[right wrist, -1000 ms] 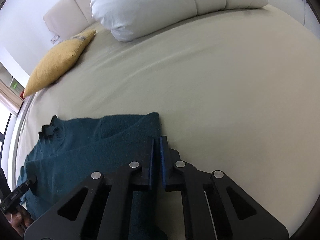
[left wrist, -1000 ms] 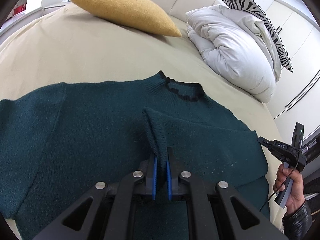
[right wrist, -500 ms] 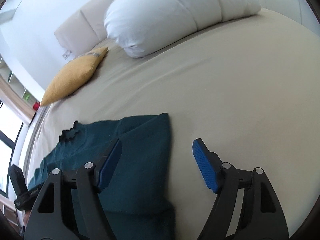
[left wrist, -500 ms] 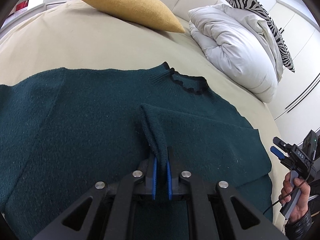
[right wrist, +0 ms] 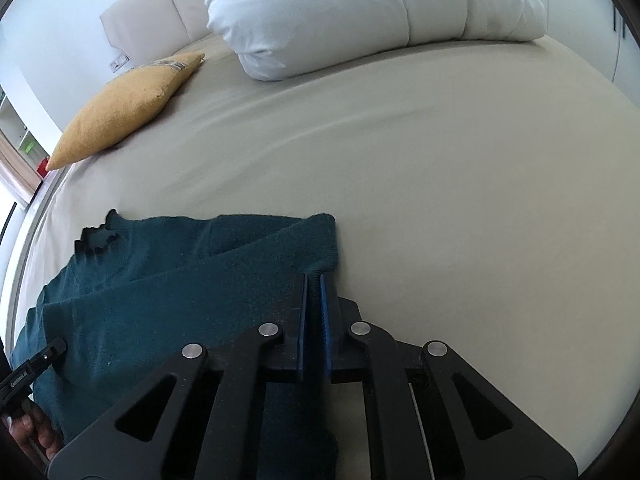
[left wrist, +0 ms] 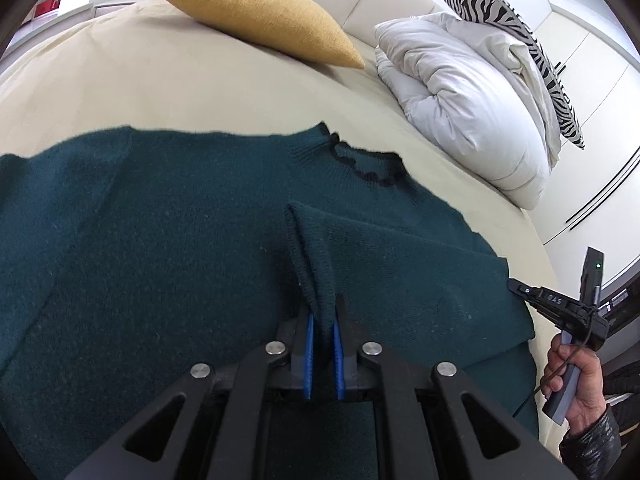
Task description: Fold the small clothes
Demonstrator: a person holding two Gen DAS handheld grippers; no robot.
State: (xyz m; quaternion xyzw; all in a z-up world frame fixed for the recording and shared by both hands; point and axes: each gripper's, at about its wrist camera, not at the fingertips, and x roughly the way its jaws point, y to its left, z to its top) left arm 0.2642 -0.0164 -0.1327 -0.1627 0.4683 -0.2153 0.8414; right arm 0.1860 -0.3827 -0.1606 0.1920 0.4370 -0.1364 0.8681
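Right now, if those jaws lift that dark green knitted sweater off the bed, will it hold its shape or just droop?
The dark green knitted sweater will probably droop: where the left gripper pinches it, the knit already bunches into a soft ridge. It likely won't slip, since the fuzzy knit sits gripped between the right gripper pads too. It looks thick, so it is perhaps slightly weighty.
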